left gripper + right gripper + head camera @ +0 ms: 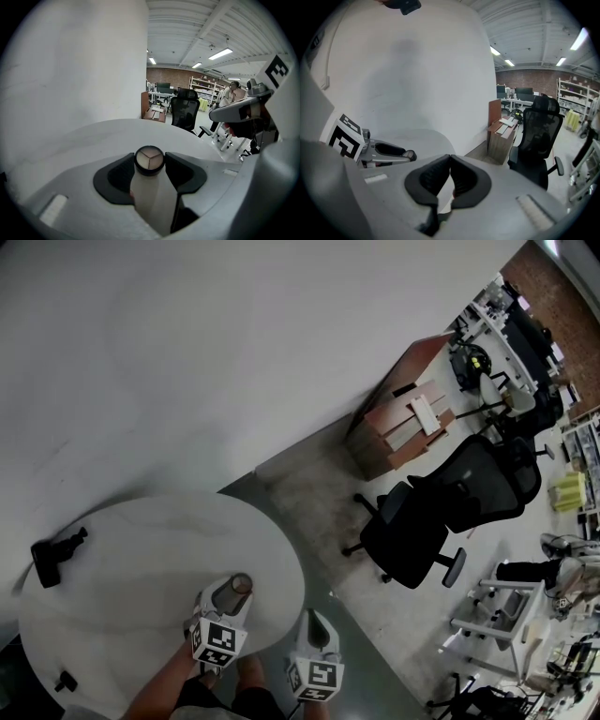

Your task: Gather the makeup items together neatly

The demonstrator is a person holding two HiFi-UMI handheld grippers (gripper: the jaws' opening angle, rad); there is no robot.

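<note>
One bottle [151,194] in left hand-held gripper [149,160]

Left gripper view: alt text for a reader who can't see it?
The left tongs pinch a white makeup container with a dark-rimmed round top, above a round white table. A black office chair and shelving stand behind.

Round white table [141,549], black handled item [56,557] at left, small black piece [66,680]

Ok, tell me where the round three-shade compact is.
Head view, lower centre: the compact is gripped in the left claw at the near-right part of the round table, with the right claw just to its right.
</note>
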